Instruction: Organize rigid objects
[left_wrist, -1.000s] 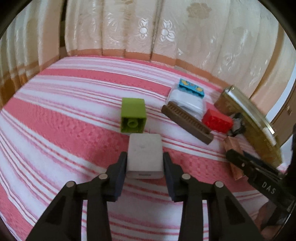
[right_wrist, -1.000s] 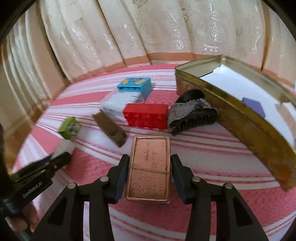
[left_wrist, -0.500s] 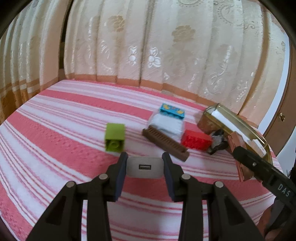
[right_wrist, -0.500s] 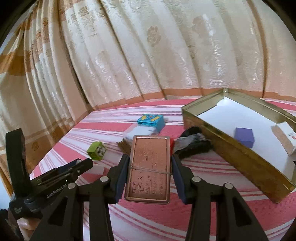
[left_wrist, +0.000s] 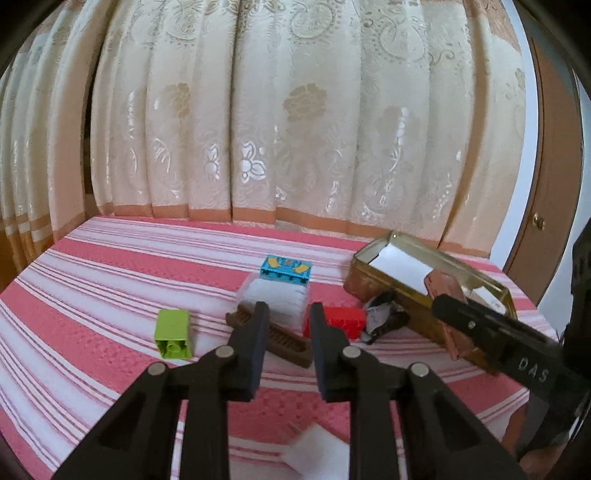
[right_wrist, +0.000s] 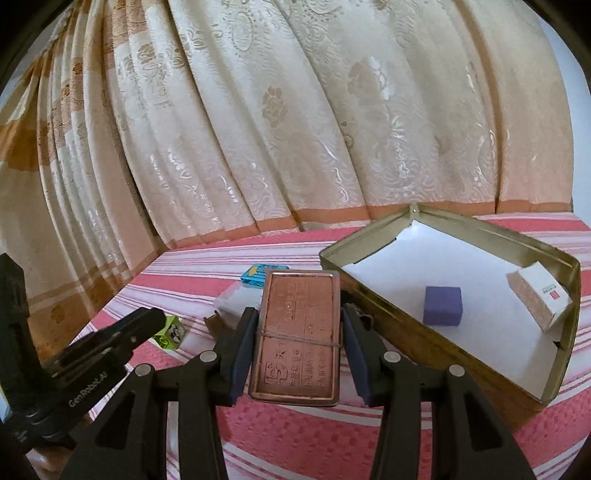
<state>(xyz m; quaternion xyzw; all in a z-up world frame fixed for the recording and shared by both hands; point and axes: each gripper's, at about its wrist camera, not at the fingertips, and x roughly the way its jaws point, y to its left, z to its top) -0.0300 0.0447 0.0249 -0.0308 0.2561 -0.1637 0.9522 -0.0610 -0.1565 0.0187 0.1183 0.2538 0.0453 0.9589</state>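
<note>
My left gripper (left_wrist: 285, 317) is raised above the striped bed and holds nothing; its jaws stand a narrow gap apart. A blurred white charger block (left_wrist: 317, 452) lies below it near the frame's bottom edge. My right gripper (right_wrist: 298, 325) is shut on a copper-coloured flat tin (right_wrist: 300, 332) and holds it in the air beside the open gold tin box (right_wrist: 388, 325). That box holds a purple cube (right_wrist: 442, 305) and a small white carton (right_wrist: 540, 298). The right gripper with the copper tin also shows in the left wrist view (left_wrist: 448, 295).
On the bed lie a green brick (left_wrist: 173, 334), a brown comb (left_wrist: 284, 339), a white brush (left_wrist: 275, 293), a blue box (left_wrist: 285, 270), a red brick (left_wrist: 340, 321) and a black hair clip (left_wrist: 384, 321). Curtains hang behind the bed. A wooden door stands at right.
The left gripper rose and no longer holds the white charger, which now lies blurred below it. The right gripper lifted the copper tin higher, beside the gold box.
</note>
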